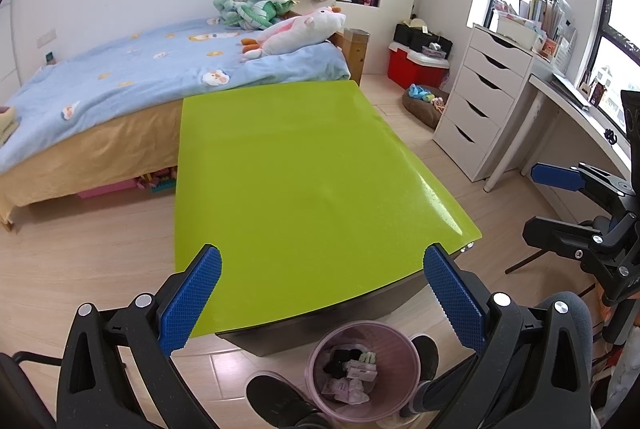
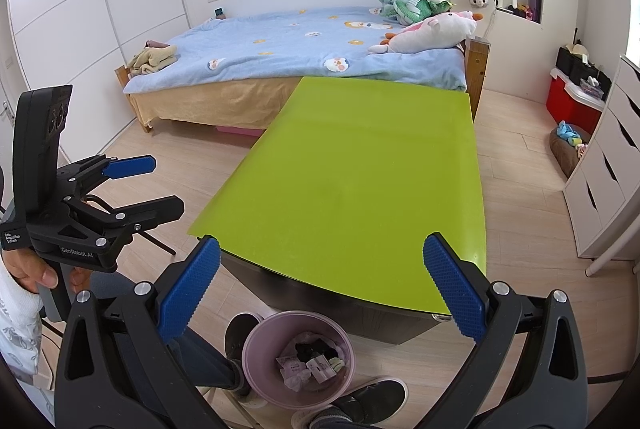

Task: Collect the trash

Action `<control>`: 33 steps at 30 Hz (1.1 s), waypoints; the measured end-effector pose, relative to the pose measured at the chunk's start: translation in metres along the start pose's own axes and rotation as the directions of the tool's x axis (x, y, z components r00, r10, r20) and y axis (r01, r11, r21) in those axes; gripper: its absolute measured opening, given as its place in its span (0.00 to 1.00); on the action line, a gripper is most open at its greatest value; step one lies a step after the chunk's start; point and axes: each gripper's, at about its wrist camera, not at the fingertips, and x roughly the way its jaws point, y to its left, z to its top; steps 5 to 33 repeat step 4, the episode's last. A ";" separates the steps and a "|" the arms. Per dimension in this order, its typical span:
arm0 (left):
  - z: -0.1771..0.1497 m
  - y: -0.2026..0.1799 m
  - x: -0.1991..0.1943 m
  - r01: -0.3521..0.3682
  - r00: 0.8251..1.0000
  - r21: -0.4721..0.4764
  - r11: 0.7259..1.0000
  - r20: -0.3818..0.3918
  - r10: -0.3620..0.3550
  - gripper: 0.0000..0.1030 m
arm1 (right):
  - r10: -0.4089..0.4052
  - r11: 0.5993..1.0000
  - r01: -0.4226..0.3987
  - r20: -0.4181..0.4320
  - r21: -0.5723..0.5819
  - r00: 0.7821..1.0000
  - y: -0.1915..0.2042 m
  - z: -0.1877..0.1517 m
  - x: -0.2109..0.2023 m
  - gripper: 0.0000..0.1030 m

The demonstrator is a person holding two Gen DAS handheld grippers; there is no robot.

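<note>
A pink waste bin point(image 1: 364, 369) point(image 2: 298, 359) stands on the floor by the near edge of the lime green table point(image 1: 304, 185) point(image 2: 360, 181). Inside it lie crumpled wrappers, white paper bits and something black. My left gripper point(image 1: 322, 299) hangs open above the table's near edge, nothing between its blue pads. My right gripper point(image 2: 320, 289) is open too and holds nothing. Each gripper shows in the other's view: the right one point(image 1: 560, 197) at the far right, the left one point(image 2: 136, 185) at the far left, held by a hand point(image 2: 38, 273).
A bed with a blue cover point(image 1: 132, 77) and plush toys stands behind the table. A white drawer unit point(image 1: 480, 109) and a desk are on the right, a red box point(image 1: 416, 67) beyond. The person's dark shoes point(image 1: 280, 401) flank the bin.
</note>
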 end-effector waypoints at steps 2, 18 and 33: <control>0.000 0.001 -0.001 0.003 1.000 -0.011 1.000 0.000 -0.003 0.94 | -0.005 1.000 0.005 -0.002 0.000 1.000 -0.001 -0.002 0.000 0.97; 0.001 0.004 -0.001 -0.004 1.000 -0.018 1.000 -0.001 0.004 0.94 | -0.009 1.000 0.009 0.001 0.005 1.000 -0.002 -0.004 -0.002 0.97; 0.001 0.004 -0.001 -0.004 1.000 -0.018 1.000 -0.001 0.004 0.94 | -0.009 1.000 0.009 0.001 0.005 1.000 -0.002 -0.004 -0.002 0.97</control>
